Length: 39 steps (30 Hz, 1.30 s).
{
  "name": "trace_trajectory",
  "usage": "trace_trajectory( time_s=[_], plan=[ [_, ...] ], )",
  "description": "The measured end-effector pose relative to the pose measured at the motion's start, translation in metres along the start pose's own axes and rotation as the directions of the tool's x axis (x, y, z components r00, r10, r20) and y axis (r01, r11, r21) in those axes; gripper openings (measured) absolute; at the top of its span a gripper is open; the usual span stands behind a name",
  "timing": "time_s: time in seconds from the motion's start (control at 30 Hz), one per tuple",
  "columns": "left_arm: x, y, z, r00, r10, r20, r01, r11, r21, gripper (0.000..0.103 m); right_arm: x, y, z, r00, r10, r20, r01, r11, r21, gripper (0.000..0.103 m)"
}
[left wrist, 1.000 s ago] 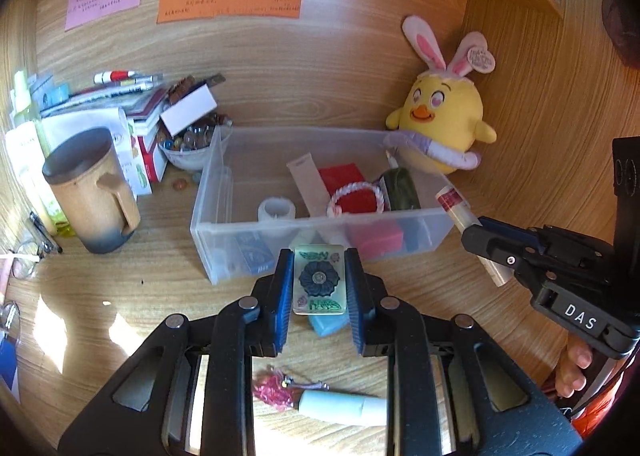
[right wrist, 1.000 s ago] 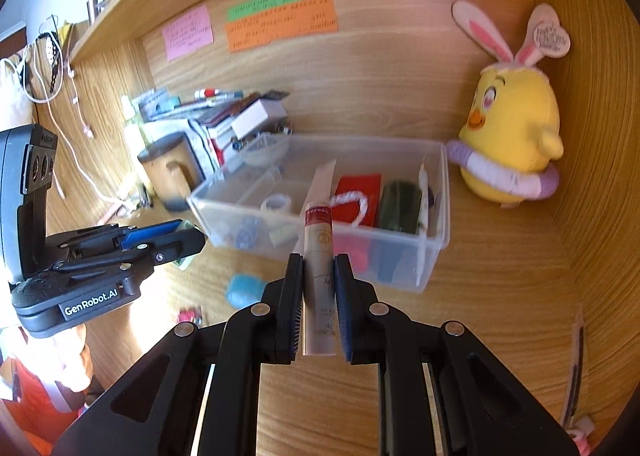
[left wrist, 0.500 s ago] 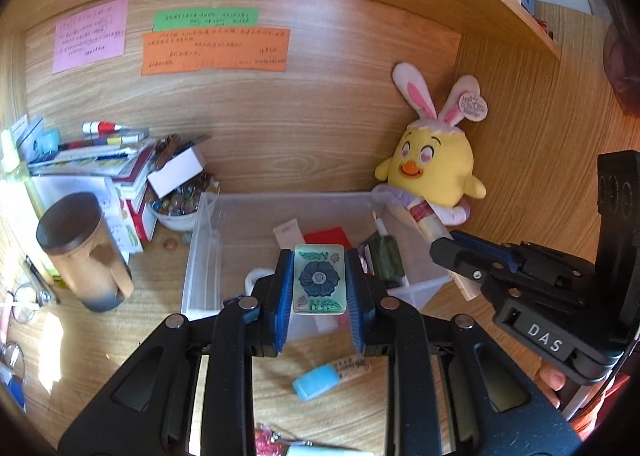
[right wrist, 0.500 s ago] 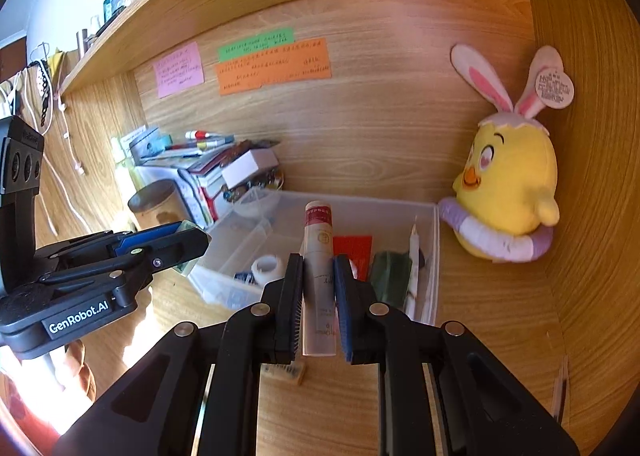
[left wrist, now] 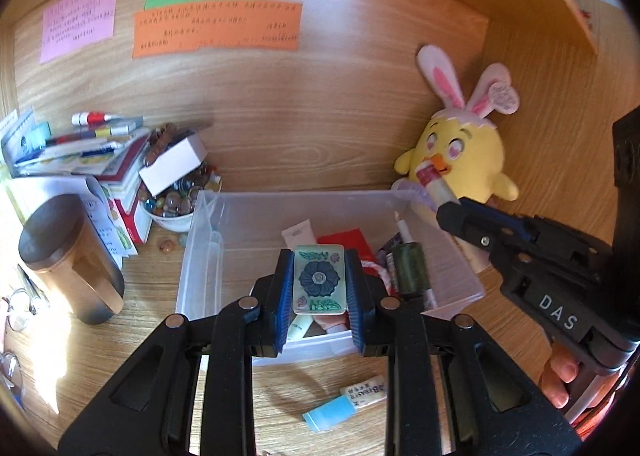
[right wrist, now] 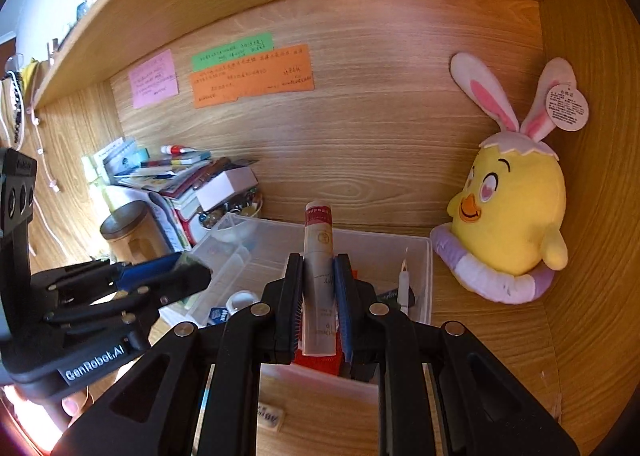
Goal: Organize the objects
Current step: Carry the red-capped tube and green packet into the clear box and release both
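Two grippers were held above a clear plastic bin (left wrist: 208, 256) that stood on a wooden desk (left wrist: 140, 344). The left gripper (left wrist: 319, 280) was clenched on a flat tile (left wrist: 319, 278) printed with a dark flower, the tile pinched upright between the blue-lined fingers (left wrist: 285, 288) over the bin's front half. The right gripper (right wrist: 319, 296) was clamped on a pale tube (right wrist: 318, 268) with a red cap end, the tube pointing forward over the bin; in the left wrist view its capped tip was seen in front of a yellow plush chick (left wrist: 460, 147) with rabbit ears. Inside the bin a dark green bottle (left wrist: 408, 268), a red packet (left wrist: 348, 240) and a white tube (left wrist: 298, 234) were seen. An eraser in a blue sleeve (left wrist: 346, 402) was left on the desk just in front of the bin. A brown lidded mug (left wrist: 68, 256), a bowl of glass marbles (left wrist: 176, 199) and a stack of books (left wrist: 80, 151) were placed to the bin's left. Coloured notes (left wrist: 216, 29) were stuck on the back panel.
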<state>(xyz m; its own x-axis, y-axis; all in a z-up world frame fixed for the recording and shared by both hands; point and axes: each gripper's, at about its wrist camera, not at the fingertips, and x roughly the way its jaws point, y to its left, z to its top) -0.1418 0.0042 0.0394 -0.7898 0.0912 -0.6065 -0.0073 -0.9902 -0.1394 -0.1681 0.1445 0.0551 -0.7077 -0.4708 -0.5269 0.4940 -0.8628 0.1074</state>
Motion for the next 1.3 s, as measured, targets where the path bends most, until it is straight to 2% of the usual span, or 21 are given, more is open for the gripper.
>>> trace_trajectory(
  time_s=[0.27, 0.67, 1.0, 1.07, 1.13, 1.3],
  plan=[
    [0.038, 0.009, -0.006, 0.994, -0.017, -0.104, 0.015, 1.000, -0.025, 0.024, 0.043, -0.003, -0.012, 0.995, -0.005, -0.101, 0.005, 1.000, -0.005, 0.014],
    [0.072, 0.010, -0.013, 0.983, -0.008, -0.183, 0.006, 1.000, -0.014, 0.024, 0.080, -0.001, -0.032, 0.977, -0.047, -0.208, 0.035, 0.998, -0.060, 0.014],
    [0.060, 0.011, -0.010, 0.987, -0.034, -0.159, 0.030, 0.999, -0.025, 0.024, 0.087, 0.007, -0.037, 0.969, -0.087, -0.229, 0.061, 0.991, -0.115, 0.014],
    [0.057, 0.011, -0.009, 0.987, -0.038, -0.156, 0.034, 0.999, -0.027, 0.025, 0.086, 0.006, -0.037, 0.968, -0.089, -0.234, 0.063, 0.991, -0.116, 0.018],
    [0.051, 0.011, -0.009, 0.988, -0.043, -0.148, 0.040, 0.999, -0.026, 0.029, 0.085, 0.006, -0.036, 0.968, -0.090, -0.234, 0.065, 0.992, -0.112, 0.028],
    [0.031, 0.008, -0.007, 0.995, -0.033, -0.099, 0.032, 0.999, -0.008, 0.045, 0.072, 0.007, -0.030, 0.974, -0.102, -0.201, 0.080, 0.990, -0.115, 0.040]
  ],
)
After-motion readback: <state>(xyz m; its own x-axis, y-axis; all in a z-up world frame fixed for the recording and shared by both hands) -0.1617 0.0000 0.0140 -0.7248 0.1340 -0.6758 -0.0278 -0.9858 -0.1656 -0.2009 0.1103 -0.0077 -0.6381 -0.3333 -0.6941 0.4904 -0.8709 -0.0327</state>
